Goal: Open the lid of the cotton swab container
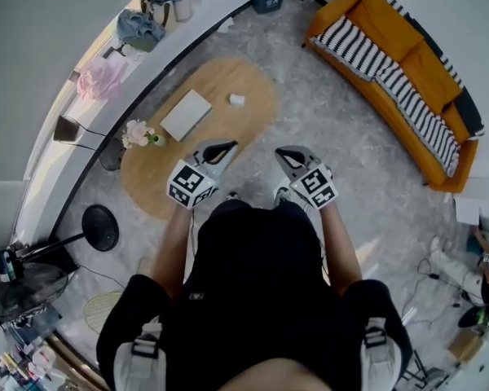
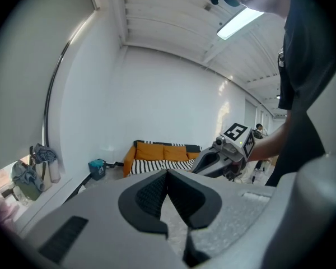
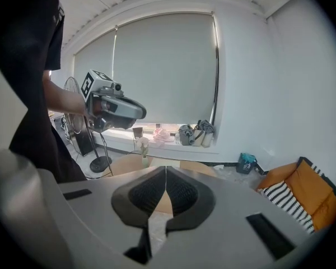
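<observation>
A small white container (image 1: 237,99) stands on the oval wooden table (image 1: 228,80), toward its far right end; its lid is too small to make out. My left gripper (image 1: 226,147) is shut and empty, held in the air over the table's near edge, well short of the container. My right gripper (image 1: 283,154) is also shut and empty, over the floor to the right of the table. In the left gripper view the jaws (image 2: 167,176) meet with nothing between them. The right gripper view shows the same (image 3: 165,175), with the table (image 3: 123,164) beyond.
A flat white box (image 1: 186,114) and a flower vase (image 1: 138,133) share the table. An orange sofa (image 1: 407,72) with striped cushions stands at the right. A floor lamp base (image 1: 99,228) and a window ledge with bags (image 1: 138,27) lie to the left.
</observation>
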`<state>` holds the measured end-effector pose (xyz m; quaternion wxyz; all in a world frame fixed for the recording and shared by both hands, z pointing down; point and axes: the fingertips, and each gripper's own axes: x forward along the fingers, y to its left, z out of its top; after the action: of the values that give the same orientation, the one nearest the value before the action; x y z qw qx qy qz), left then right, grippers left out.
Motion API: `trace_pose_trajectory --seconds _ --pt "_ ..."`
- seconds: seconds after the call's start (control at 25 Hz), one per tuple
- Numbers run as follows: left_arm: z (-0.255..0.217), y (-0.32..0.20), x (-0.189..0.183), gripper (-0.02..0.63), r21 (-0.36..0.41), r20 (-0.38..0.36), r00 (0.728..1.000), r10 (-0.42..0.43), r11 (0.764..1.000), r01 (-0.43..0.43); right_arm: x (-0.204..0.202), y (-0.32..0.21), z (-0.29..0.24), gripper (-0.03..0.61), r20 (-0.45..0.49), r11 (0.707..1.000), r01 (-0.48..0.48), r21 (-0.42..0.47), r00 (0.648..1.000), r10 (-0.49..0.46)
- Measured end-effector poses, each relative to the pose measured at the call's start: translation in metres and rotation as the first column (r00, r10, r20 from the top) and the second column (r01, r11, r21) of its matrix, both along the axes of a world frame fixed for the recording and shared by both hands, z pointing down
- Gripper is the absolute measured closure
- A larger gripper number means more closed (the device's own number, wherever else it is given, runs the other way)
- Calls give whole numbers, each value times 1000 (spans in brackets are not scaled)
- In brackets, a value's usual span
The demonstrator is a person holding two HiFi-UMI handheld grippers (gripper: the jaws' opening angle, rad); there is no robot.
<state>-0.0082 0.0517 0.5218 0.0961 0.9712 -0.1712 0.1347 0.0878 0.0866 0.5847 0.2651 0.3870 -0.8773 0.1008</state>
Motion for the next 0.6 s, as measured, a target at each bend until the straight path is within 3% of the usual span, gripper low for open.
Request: trace_pose_trajectory --seconds 0.12,0.6 --pt "-5 -4 16 614 -17 -34 998 -55 998 55 20 -6 3 581 -9 999 50 7 999 -50" --pt "-19 -6 72 614 -1 -45 967 -251 968 251 93 -20 9 581 10 978 208 1 978 -208"
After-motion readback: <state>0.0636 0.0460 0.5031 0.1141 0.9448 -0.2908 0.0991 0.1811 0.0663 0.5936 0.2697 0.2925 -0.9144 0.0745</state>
